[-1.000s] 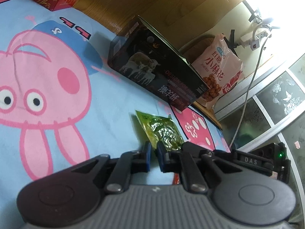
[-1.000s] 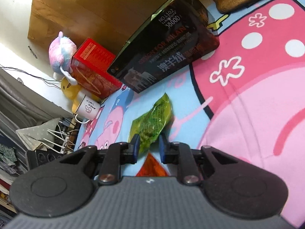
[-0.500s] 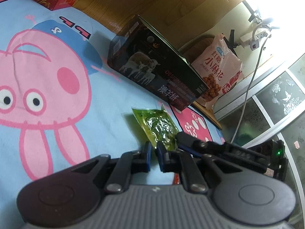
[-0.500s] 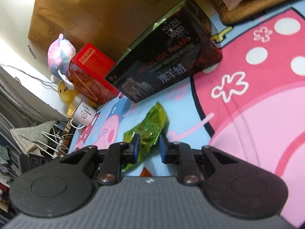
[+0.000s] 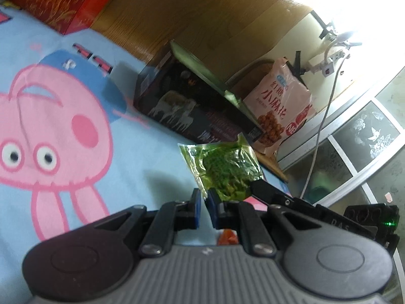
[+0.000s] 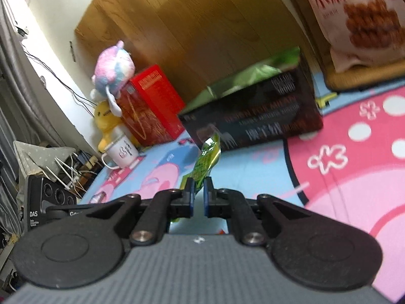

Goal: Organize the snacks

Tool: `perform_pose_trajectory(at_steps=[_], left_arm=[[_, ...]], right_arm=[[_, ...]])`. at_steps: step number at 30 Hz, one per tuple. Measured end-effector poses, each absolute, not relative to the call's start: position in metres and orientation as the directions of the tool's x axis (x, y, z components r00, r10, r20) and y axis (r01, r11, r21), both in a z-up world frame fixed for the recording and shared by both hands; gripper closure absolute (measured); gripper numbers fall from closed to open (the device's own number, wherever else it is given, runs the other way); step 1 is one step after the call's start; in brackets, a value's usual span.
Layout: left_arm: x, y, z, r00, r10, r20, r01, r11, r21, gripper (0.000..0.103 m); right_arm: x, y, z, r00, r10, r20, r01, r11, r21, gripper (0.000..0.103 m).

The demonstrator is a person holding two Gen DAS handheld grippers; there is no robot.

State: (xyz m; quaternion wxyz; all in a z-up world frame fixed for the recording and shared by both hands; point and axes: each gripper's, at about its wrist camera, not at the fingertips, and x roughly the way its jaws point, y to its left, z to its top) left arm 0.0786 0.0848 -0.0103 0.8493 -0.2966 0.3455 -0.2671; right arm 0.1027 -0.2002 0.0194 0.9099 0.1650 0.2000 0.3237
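Note:
My right gripper [image 6: 198,188] is shut on a green snack packet [image 6: 206,160] and holds it lifted above the blue cartoon sheet [image 6: 253,167]. In the left wrist view the same packet [image 5: 222,169] hangs just ahead of my left gripper [image 5: 205,200], which is shut and empty; the right gripper's finger [image 5: 265,190] shows at the packet's lower right edge. A dark open box [image 5: 192,109] stands behind, also in the right wrist view [image 6: 255,119]. A pink snack bag [image 5: 281,111] leans at the back right.
A red box [image 6: 149,106], plush toys [image 6: 112,63] and a white mug [image 6: 121,150] stand along the wooden headboard [image 6: 202,33] at the left. An orange packet [image 5: 227,236] lies under my left gripper. A white cable [image 5: 319,136] hangs at the bed's right edge.
My right gripper has closed on the green packet and lifted it off the sheet, tilting it on edge. The left gripper has stayed almost still.

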Motion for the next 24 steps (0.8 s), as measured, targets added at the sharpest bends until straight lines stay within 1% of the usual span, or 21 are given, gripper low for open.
perform_pose_trajectory(at_steps=[7, 13, 19, 20, 23, 24], left_arm=[[0.103, 0.072, 0.027, 0.64, -0.658, -0.396, 0.312, 0.694, -0.649, 0.095], [0.145, 0.053, 0.051, 0.653, -0.65, -0.389, 0.35, 0.714, -0.606, 0.095], [0.193, 0.044, 0.059, 0.68, -0.614, -0.4, 0.329, 0.743, -0.583, 0.095], [0.201, 0.045, 0.059, 0.687, -0.602, -0.408, 0.318, 0.753, -0.576, 0.093], [0.222, 0.043, 0.057, 0.715, -0.537, -0.447, 0.258, 0.798, -0.544, 0.09], [0.225, 0.045, 0.055, 0.719, -0.526, -0.455, 0.24, 0.802, -0.548, 0.089]], right_arm=[[0.114, -0.202, 0.044, 0.738, 0.647, -0.193, -0.554, 0.744, 0.374, 0.093], [0.144, -0.211, 0.063, 0.765, 0.627, -0.145, -0.545, 0.751, 0.372, 0.093], [0.191, -0.208, 0.074, 0.783, 0.604, -0.15, -0.521, 0.768, 0.372, 0.093], [0.198, -0.205, 0.074, 0.787, 0.597, -0.158, -0.515, 0.775, 0.365, 0.092], [0.221, -0.191, 0.071, 0.796, 0.561, -0.225, -0.481, 0.813, 0.327, 0.081], [0.223, -0.189, 0.07, 0.808, 0.544, -0.227, -0.473, 0.828, 0.301, 0.077]])
